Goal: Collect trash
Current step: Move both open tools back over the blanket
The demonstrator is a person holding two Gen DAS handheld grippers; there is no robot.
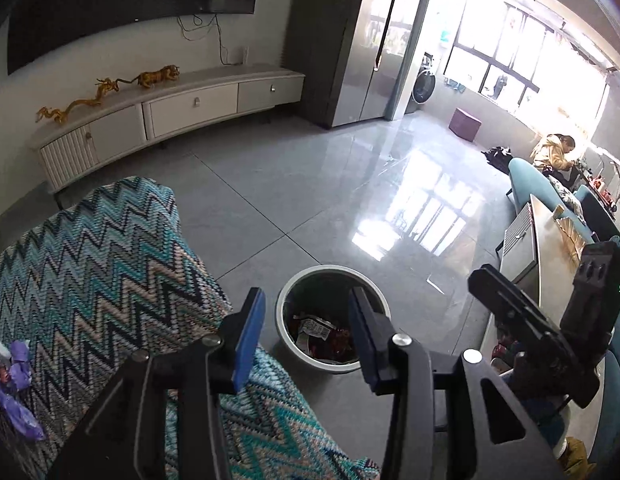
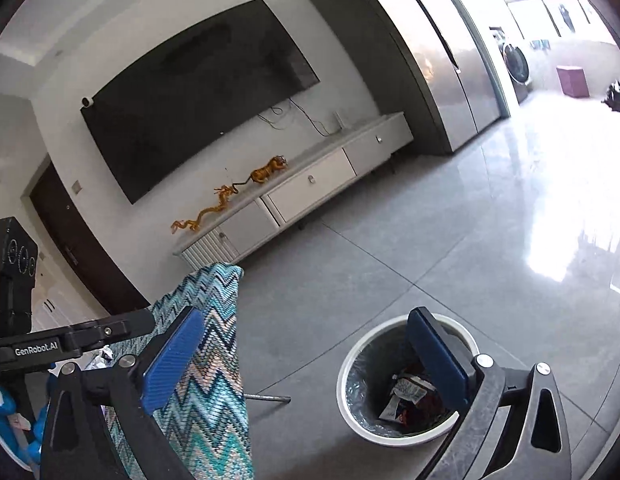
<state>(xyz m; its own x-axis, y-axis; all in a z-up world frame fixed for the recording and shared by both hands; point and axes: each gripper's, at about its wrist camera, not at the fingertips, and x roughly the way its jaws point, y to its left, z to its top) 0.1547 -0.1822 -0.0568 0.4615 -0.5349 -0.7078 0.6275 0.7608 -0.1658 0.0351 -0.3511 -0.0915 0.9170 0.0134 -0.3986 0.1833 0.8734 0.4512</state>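
Round trash bin (image 1: pixel 333 317) stands on the grey tile floor (image 1: pixel 310 184), white rim, dark liner inside. In it: crumpled wrappers (image 1: pixel 315 328), red and dark, one with a white printed label facing up; they cover the bottom only, the upper wall of the liner is bare. The right wrist view shows the same bin (image 2: pixel 405 380) with the same wrappers (image 2: pixel 409 394) piled toward its right side. Left hand-held gripper (image 1: pixel 306 336) hangs above the near-left edge of the bin, blue pads spread wide apart, nothing between them. Right hand-held gripper (image 2: pixel 306 368) is likewise wide open and holds nothing; its right finger overlaps the bin mouth in view, its left finger lies over the cloth. Zigzag-patterned cloth (image 1: pixel 102 272), teal, beige and navy, covers the counter just left of the bin and drapes down its edge. On the far left of that cloth, loose trash: a crumpled purple wrapper (image 1: pixel 18 364) and a scrap of white beside it, partly cut off by the frame edge. Far side of the room: a white TV cabinet (image 1: pixel 170 112) with golden figurines (image 1: pixel 106 96) on top, a dark TV (image 2: pixel 198 92) above it on the wall. At right, a person (image 1: pixel 553 152) sits by the bright windows.
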